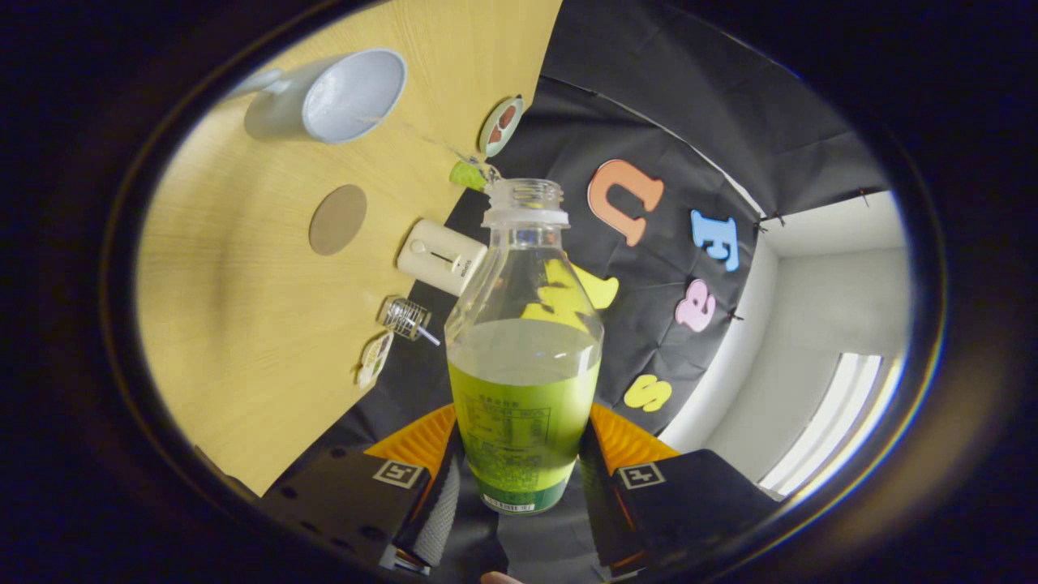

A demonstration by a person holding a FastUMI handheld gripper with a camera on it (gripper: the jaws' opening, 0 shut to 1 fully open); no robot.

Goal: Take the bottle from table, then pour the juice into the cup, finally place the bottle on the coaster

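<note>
Clenched in the tool (519, 466): uncapped clear plastic bottle of green juice (523, 357), lifted off the wooden tabletop (243, 324). Next: carry over to white ceramic cup (340, 97), tilt neck over rim.

**Bottle clamped, table tilted beyond**

We see the gripper (519, 478) with both fingers pressed on the label of an uncapped bottle (523, 357), partly filled with liquid. Beyond it, the wooden table (235, 324) appears steeply tilted. On it lie a round coaster (337, 219), a white cup (328, 97) farther off, and a small white device (440, 256) near the bottle's shoulder.
</note>
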